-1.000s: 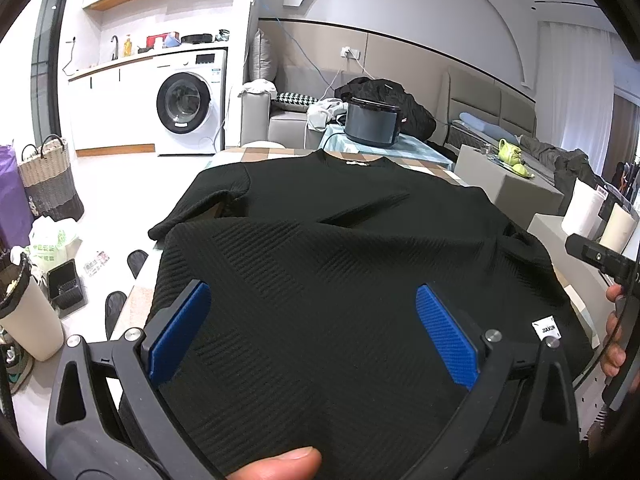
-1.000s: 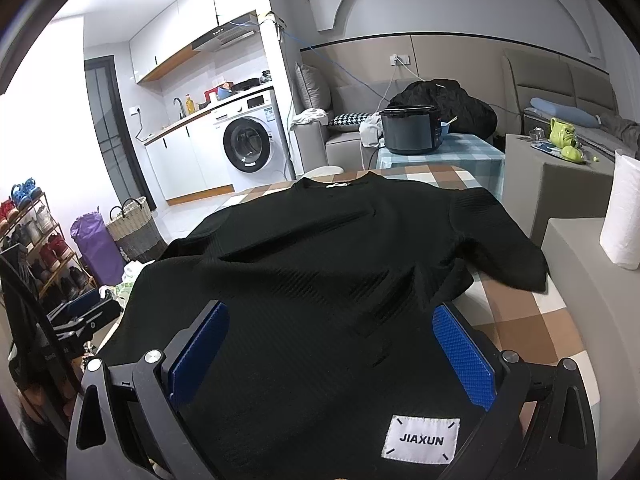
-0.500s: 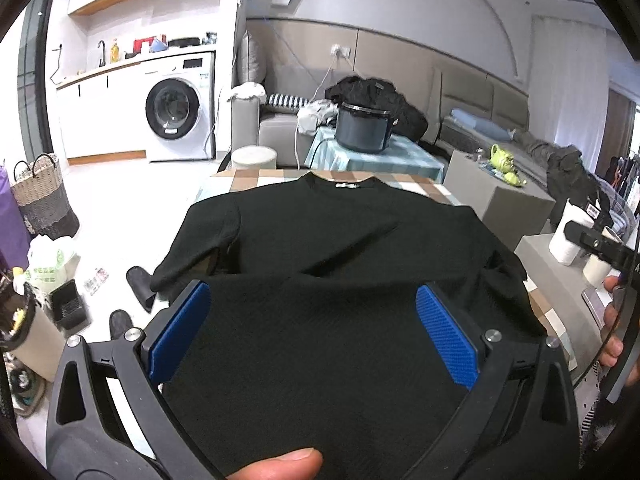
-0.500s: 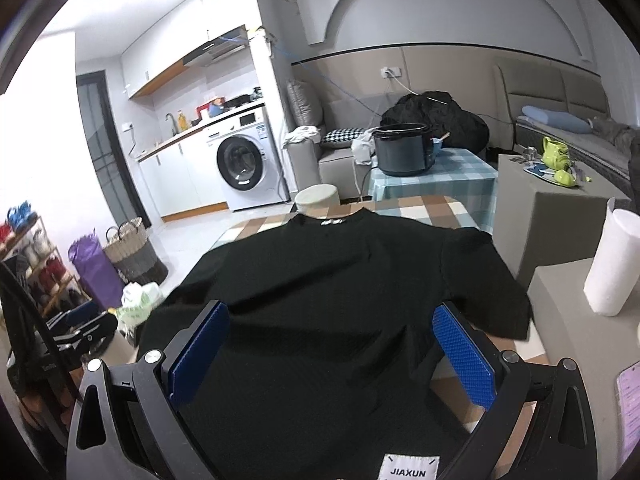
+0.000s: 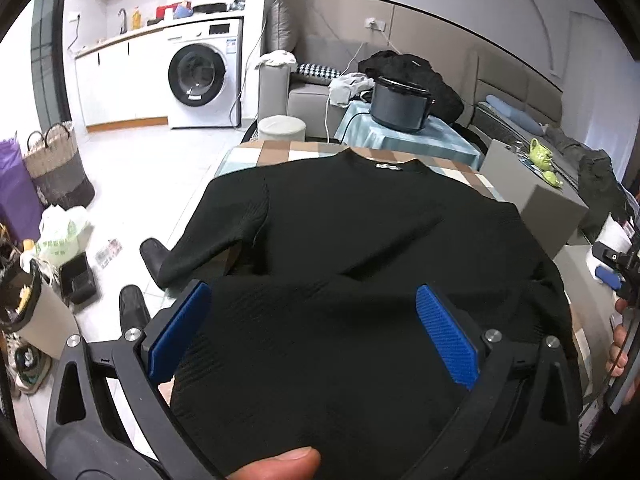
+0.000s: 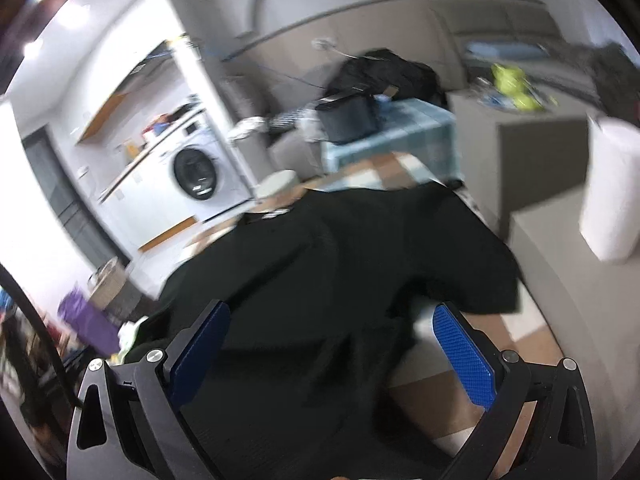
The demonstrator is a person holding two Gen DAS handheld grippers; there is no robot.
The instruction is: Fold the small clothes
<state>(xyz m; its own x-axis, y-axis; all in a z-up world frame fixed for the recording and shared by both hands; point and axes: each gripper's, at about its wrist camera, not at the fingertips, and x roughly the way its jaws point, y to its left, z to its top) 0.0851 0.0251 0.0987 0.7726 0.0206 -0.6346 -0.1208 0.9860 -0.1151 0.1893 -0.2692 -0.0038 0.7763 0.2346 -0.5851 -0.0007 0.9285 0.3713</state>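
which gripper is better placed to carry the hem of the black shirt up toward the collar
Left, probably. The left gripper is steady and centred over the lifted hem of the black shirt, facing the collar. The right gripper sits off toward one sleeve, and its view is blurred.

A white washing machine (image 5: 202,80) stands at the far left under a cluttered counter. Nearer on the left floor are a woven basket (image 5: 58,166) beside a purple bag (image 5: 16,196), and a white plastic bag (image 5: 62,232). Far centre, a dark cooker pot (image 5: 400,104) sits on a pale blue cloth-covered table (image 5: 404,140), with a round stool (image 5: 281,128) to its left. A white paper roll (image 6: 610,188) stands at right.
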